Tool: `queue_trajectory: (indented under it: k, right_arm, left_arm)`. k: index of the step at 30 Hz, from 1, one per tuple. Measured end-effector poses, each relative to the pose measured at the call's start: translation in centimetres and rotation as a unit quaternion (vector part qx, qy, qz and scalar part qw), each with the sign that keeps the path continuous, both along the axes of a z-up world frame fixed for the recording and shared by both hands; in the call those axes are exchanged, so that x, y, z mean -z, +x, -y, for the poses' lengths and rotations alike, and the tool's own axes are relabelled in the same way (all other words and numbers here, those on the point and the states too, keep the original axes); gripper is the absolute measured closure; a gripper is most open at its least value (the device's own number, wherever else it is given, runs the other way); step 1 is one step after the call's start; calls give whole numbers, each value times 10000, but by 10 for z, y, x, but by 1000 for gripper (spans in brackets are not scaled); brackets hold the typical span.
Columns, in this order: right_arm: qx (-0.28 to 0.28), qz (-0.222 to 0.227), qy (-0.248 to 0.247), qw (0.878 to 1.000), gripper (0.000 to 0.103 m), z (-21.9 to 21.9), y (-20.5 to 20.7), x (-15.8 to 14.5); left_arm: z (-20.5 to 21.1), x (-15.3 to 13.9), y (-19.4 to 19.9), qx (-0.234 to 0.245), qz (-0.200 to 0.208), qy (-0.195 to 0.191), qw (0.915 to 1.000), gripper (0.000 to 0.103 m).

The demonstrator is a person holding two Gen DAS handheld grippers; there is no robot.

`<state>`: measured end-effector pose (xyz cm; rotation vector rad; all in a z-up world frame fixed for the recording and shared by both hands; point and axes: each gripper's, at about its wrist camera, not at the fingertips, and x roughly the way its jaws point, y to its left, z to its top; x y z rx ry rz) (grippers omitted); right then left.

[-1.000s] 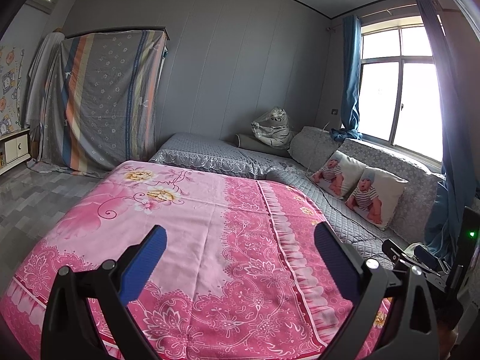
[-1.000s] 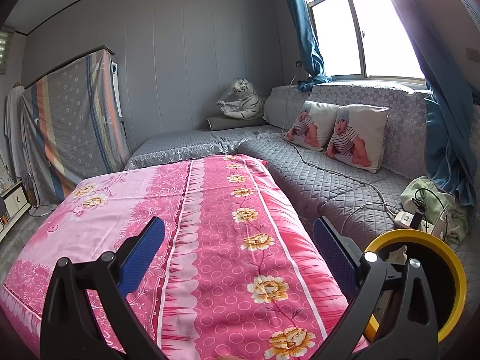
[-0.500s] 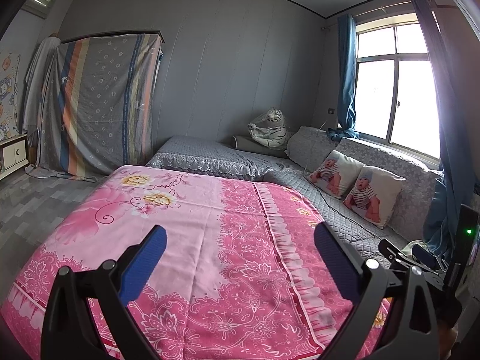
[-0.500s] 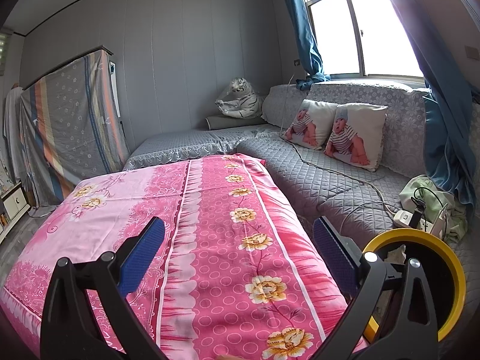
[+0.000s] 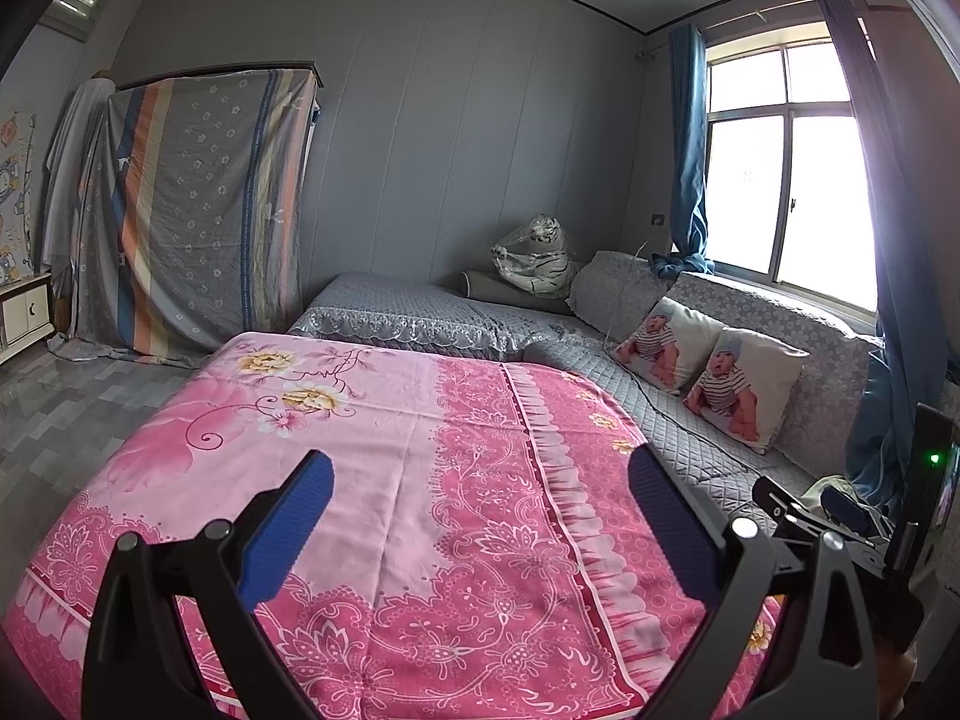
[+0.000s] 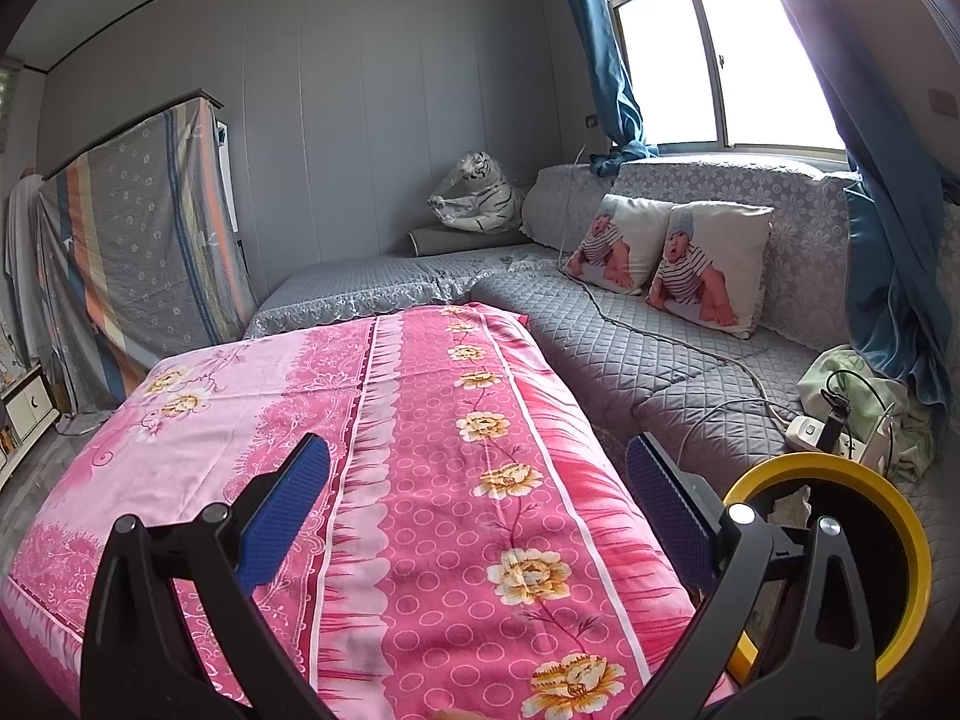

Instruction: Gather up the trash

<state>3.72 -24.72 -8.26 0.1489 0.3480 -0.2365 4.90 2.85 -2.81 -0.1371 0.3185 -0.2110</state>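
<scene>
No readable writing or brand marks anywhere, so nothing to report on labels. The closest thing to print is the baby pictures on the two cushions leaning on the grey sofa back under the window.

Both grippers hover over the table with the pink floral cloth, aimed level and forward across it. The left gripper has its blue-padded fingers spread wide with nothing between them. Same deal for the right gripper, fingers wide apart and empty. In the left wrist view you can see part of the other black tool with a small green light off at the right edge.

The trash side of things: a black bin with a yellow rim sits down at the lower right of the right wrist view, partly hidden behind the right gripper's finger, just beside the table edge and in front of the sofa seat. There looks to be something pale and crumpled inside it, hard to say what.

On the quilted sofa near the bin there's a white power strip with a cable trailing off, next to a green cloth. A plush white tiger sits in the far corner.
</scene>
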Motion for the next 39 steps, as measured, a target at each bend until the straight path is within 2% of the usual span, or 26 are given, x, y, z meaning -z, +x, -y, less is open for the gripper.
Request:
queue_trajectory:
  k: [39]
  right_arm:
    - [-21, -169, 59, 9998, 8, -1, 5, 5]
  left_arm:
    - [2, 5, 3, 37, -101, -12, 9999, 8]
